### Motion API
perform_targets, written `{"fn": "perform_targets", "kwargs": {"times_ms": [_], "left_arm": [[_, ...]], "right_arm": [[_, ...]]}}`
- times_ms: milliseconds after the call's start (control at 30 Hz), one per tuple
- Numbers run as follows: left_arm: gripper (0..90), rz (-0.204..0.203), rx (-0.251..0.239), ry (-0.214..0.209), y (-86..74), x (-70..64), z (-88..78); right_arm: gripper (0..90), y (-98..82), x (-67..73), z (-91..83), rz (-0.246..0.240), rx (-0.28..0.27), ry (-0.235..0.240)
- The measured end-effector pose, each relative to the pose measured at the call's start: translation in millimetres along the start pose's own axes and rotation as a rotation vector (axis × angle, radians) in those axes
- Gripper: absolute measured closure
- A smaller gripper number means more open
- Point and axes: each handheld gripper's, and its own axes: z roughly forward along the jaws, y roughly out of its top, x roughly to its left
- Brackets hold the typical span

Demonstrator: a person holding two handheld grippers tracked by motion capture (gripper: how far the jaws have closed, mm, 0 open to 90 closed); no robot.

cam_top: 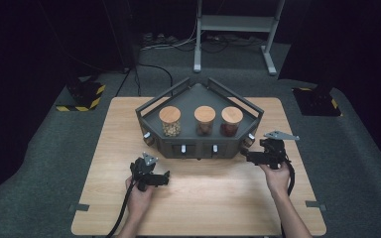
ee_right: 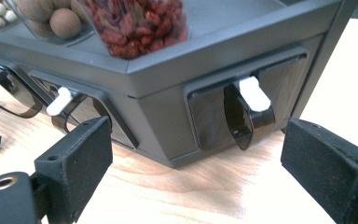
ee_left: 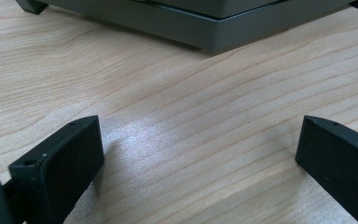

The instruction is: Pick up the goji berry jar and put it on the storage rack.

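Right tongs (ee_right: 196, 158), open and empty, face the rack's stiff loop handle (ee_right: 249, 119), best pinched across its thin band.

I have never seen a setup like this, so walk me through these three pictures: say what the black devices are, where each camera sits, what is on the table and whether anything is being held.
A person sits at a wooden table and holds a hand-operated tool with two black jaws in each hand: the left gripper and the right gripper. The high view looks down from above the person's side. The other two pictures come from cameras riding on the grippers, looking along their jaws.

On the table stands a dark grey angular stand. On top of it are three jars with wooden lids: one with pale beans, one with brown round nuts, one with red dried fruit. Its front faces carry small dark scoops with white tabs.

Both grippers are open and hold nothing. The right one points at the scoop on the stand's right face.
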Motion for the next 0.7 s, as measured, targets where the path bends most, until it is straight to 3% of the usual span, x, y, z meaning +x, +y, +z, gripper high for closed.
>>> {"fn": "perform_targets", "kwargs": {"times_ms": [700], "left_arm": [[1.0,0.0,0.0,0.0,0.0,0.0,0.0]], "right_arm": [[9.1,-19.1,-0.6,6.8,0.013,0.018,-0.006]]}}
